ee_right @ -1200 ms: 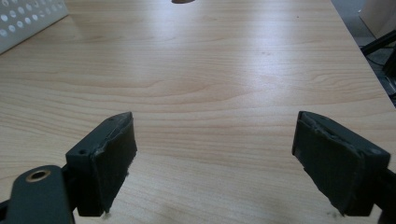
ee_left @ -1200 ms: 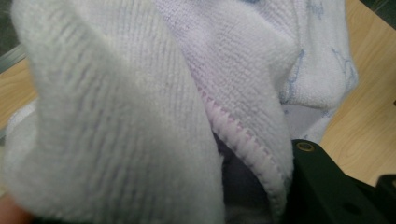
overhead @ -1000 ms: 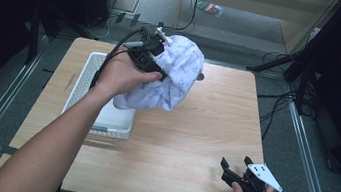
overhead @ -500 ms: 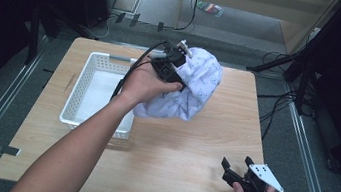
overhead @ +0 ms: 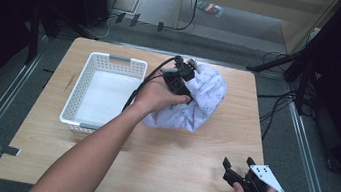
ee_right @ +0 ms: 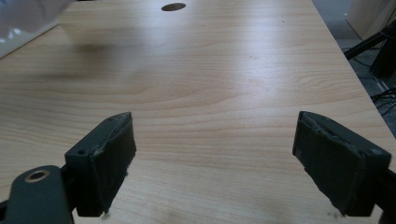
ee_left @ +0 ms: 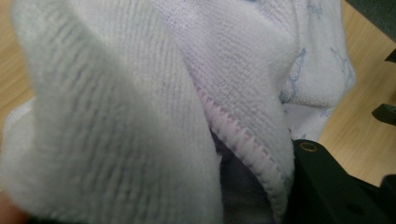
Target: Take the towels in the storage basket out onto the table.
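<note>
A bunched white cloth with a faint blue print (overhead: 201, 103) sits at the back middle of the wooden table (overhead: 173, 167), its lower folds down on the tabletop. My left gripper (overhead: 182, 77) is at the cloth's upper left side, shut on a fold of it. In the left gripper view the cloth's (ee_left: 140, 93) pink-stitched hem runs down beside one black jaw. My right gripper (overhead: 238, 162) rests near the table's front right corner, open, with bare wood between its fingertips (ee_right: 116, 140).
A white slotted basket (overhead: 113, 59) stands on the left half of the table, just left of my left forearm. A round hole (ee_right: 173, 6) marks the tabletop far ahead of the right gripper. Cables and dark stands lie on the floor beyond the table.
My left hand has carried the cloth rightward and down, from over the basket's edge to the table right of it. The right gripper has stayed in place.
</note>
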`<action>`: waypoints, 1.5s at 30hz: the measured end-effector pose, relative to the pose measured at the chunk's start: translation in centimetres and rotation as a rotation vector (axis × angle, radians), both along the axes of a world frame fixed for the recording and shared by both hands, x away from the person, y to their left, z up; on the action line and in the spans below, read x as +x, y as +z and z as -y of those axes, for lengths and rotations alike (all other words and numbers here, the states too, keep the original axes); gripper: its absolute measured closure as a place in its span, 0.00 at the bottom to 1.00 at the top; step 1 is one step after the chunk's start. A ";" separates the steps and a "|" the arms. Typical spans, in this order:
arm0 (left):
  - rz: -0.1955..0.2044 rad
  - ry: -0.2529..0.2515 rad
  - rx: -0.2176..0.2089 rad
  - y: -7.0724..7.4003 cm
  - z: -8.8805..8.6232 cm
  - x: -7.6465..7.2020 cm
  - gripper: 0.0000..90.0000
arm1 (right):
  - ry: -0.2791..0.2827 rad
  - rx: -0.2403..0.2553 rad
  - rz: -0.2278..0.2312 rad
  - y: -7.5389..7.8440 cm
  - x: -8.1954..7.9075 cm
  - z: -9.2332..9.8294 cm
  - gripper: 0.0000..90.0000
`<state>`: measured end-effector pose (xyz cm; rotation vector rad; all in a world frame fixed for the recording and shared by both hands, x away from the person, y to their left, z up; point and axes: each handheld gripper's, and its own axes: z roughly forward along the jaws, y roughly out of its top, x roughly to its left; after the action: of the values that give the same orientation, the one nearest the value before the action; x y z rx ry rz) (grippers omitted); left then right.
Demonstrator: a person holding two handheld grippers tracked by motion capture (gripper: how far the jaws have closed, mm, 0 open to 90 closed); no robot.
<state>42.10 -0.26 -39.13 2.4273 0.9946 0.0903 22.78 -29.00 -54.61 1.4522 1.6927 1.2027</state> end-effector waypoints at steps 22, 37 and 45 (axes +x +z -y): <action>-0.089 0.064 0.018 -6.4 1.1 0.2 0.25 | -0.002 -0.026 -0.005 0.0 0.0 -0.1 0.15; -0.029 0.076 0.007 -3.6 -1.6 -1.6 0.00 | -0.016 -0.058 -0.032 0.0 0.0 -0.3 0.10; 0.014 0.126 0.007 -1.9 -4.2 -1.9 0.00 | -0.019 -0.060 -0.034 0.0 0.0 -0.3 0.11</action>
<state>40.18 3.94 -41.03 2.3653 1.1422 0.1541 22.77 -28.65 -54.63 1.4563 1.7193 1.1141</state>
